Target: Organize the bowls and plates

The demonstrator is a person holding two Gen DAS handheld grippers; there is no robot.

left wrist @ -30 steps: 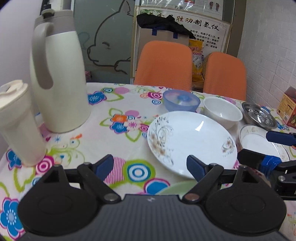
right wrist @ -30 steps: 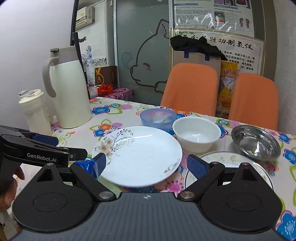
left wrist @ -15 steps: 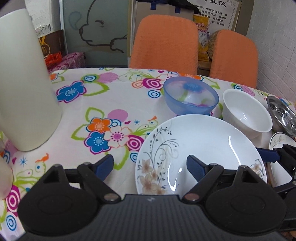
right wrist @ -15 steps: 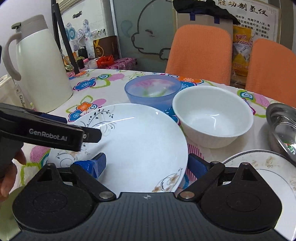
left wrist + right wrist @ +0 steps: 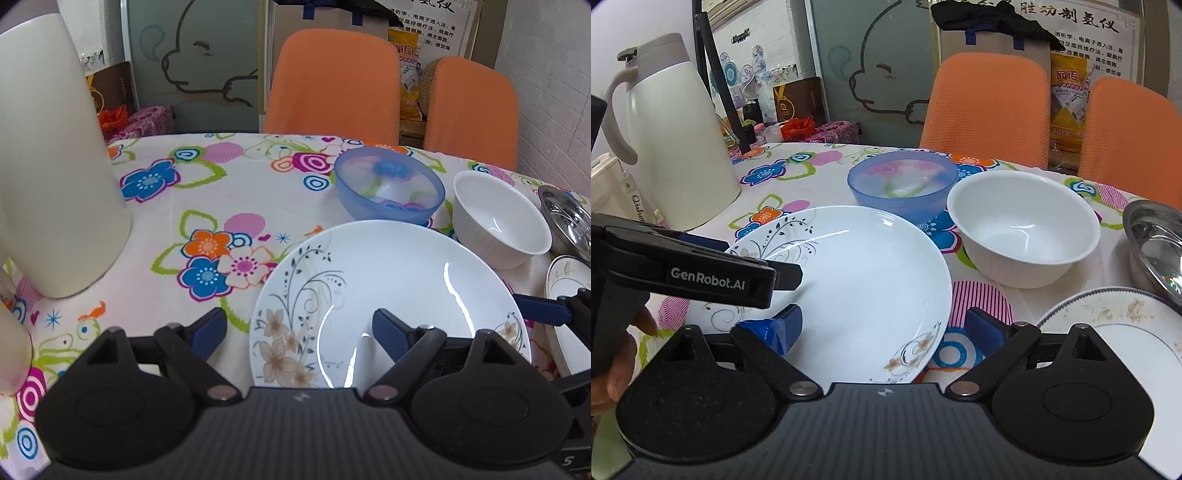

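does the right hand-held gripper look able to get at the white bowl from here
Probably yes: the right hand-held gripper is open, and the white bowl sits just ahead to its right, nothing between them but bare cloth beside the flowered plate.

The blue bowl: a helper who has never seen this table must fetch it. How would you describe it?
On the flowered tablecloth, look toward the orange chairs at the far side. There, just behind the big flower-patterned plate and beside the white bowl, sits the blue bowl, the only see-through, tinted dish.
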